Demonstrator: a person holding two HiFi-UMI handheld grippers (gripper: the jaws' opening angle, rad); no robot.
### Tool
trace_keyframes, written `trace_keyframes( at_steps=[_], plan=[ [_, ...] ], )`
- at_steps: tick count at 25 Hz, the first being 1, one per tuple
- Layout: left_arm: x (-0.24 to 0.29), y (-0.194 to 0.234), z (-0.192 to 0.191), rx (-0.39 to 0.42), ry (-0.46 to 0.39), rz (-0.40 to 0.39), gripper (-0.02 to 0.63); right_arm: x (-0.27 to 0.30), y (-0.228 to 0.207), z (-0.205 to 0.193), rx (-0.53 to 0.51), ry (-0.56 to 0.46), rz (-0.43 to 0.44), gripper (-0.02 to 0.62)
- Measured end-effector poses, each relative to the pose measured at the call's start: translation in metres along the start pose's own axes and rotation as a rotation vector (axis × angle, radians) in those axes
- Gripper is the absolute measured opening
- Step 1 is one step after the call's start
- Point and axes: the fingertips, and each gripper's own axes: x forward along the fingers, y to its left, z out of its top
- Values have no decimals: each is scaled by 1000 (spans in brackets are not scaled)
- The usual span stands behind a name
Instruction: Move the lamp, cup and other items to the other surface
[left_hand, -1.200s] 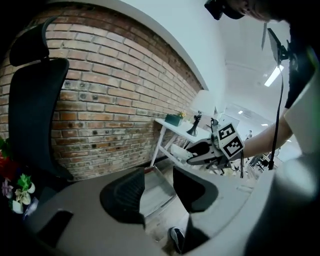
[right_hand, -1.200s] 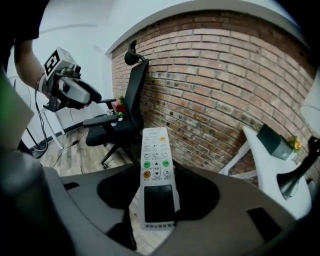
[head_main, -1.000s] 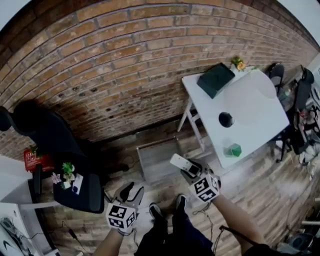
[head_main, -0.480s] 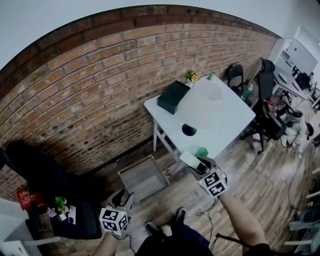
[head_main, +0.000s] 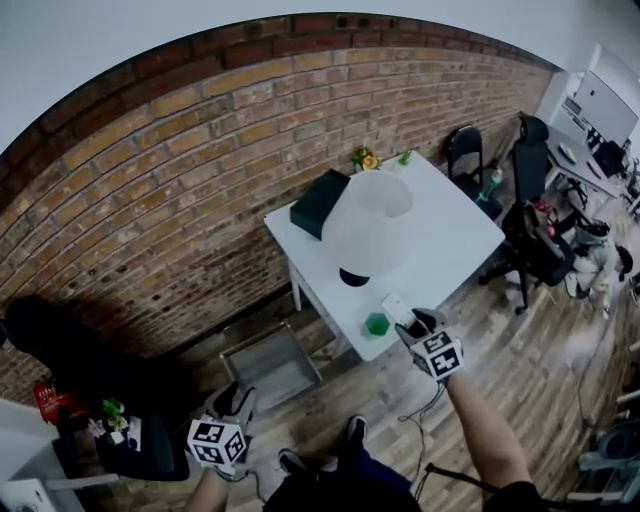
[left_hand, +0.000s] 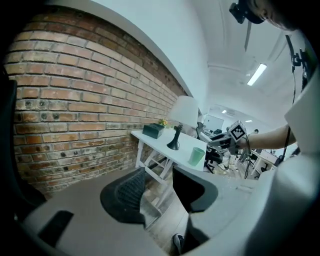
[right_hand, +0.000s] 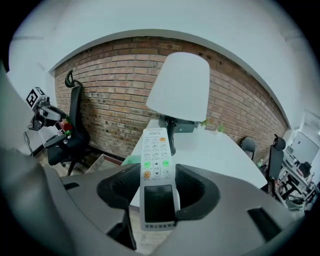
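Currently one white remote (right_hand: 158, 170) (green, orange buttons) clamped in right gripper (right_hand: 159, 189); left gripper (left_hand: 159, 181) parted, empty — one lamp (left_hand: 183, 112), one cup (left_hand: 197, 156) beyond its jaws.

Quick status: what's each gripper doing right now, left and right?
Left gripper: open, nothing between the jaws.
Right gripper: closed on the remote.

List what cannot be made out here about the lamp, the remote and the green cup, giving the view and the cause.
1. Stem of the lamp: head view, covered by its own shade.
2. Button labels on the remote: right gripper view, too small and blurred.
3. Contents of the green cup: head view, too small; right gripper view, largely behind the remote.
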Motion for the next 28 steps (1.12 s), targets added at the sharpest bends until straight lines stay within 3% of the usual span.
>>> trace_keyframes(
  at_steps=[9, 15, 21, 23, 28],
  plan=[
    [35, -41, -9, -89, 30, 116, 170, 82, -42, -82, 3, 146, 138, 221],
    [35, -54, -20, -119, 42, 182, 170, 119, -47, -99, -43, 207, 203, 222],
    [34, -63, -26, -142, 32, 215, 170, 130, -46, -96, -131, 194, 237, 232],
    [35, -68, -27, -145, 27, 213, 170, 129, -46, -91, -164, 159, 235, 265],
    [33, -76, -25, -134, 18, 200, 169, 103, -55, -68, -135, 57, 182, 258]
  ],
)
